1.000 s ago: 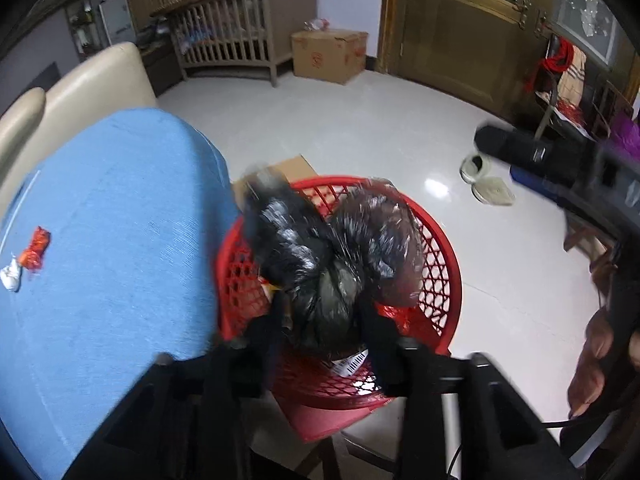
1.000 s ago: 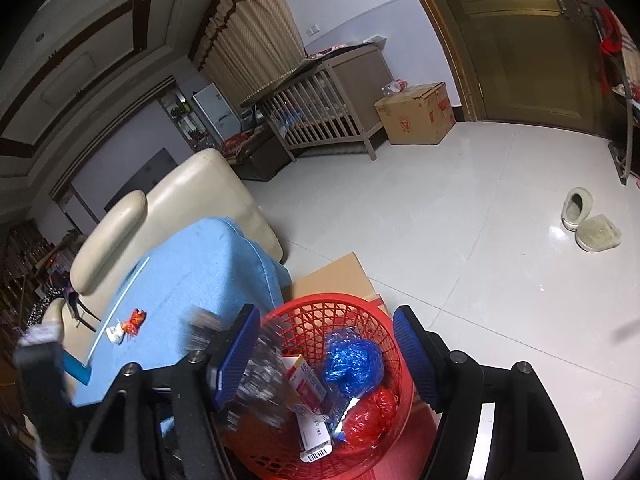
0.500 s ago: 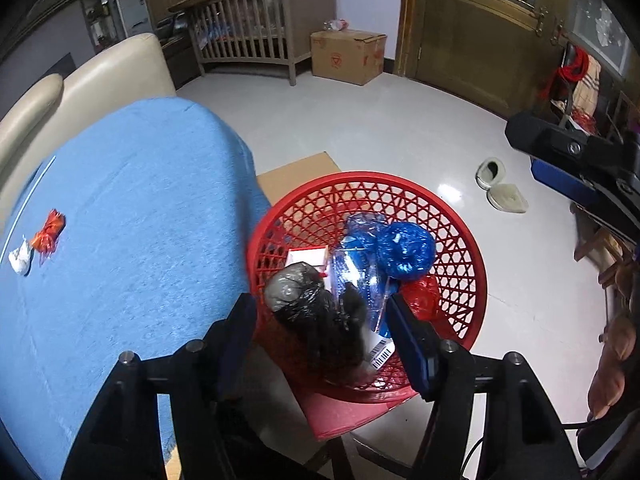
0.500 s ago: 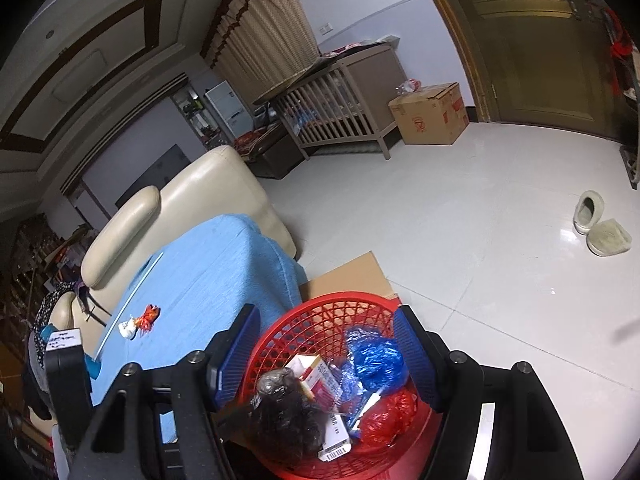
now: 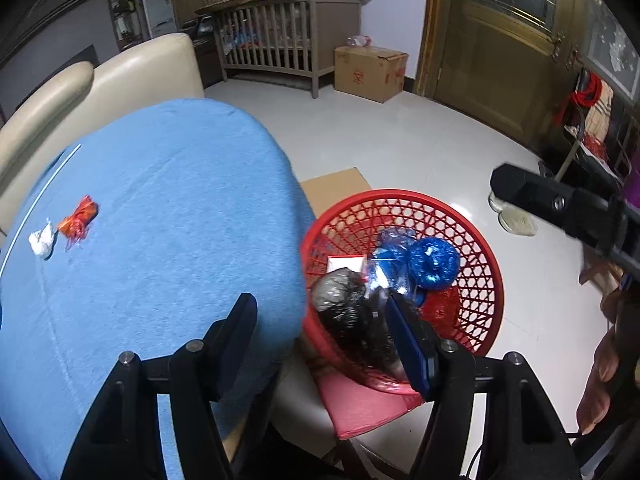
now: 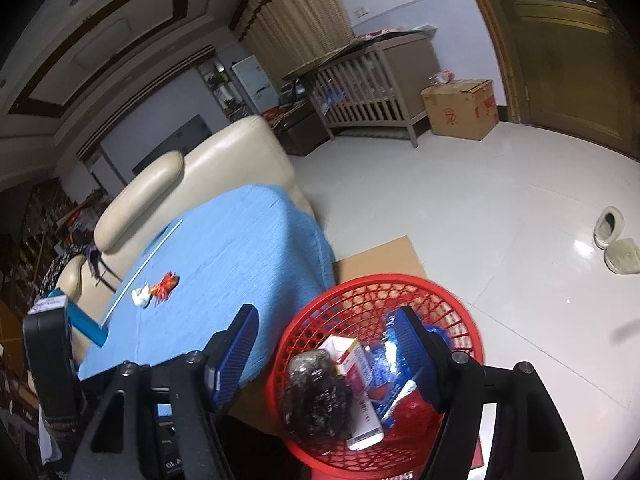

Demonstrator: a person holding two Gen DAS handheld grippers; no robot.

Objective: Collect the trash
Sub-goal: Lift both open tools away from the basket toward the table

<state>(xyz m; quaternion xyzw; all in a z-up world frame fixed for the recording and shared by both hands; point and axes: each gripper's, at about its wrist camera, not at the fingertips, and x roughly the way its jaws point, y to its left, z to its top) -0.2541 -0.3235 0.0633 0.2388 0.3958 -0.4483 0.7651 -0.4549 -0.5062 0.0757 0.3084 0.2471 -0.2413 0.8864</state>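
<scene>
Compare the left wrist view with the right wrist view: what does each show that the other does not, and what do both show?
Only the left wrist view shows the blue ball-shaped bag in full, and the red clothes hanging beside the door.

Only the right wrist view shows the ceiling and a blue box at the table's edge.

Both show the red basket, the black bag inside it, the orange wrapper, the white scrap and the blue tablecloth.

Left gripper (image 5: 320,328): jaws apart, nothing gripped, angled downward.
Right gripper (image 6: 328,344): jaws opening (nothing pressed between the pads), tilted downward.
</scene>
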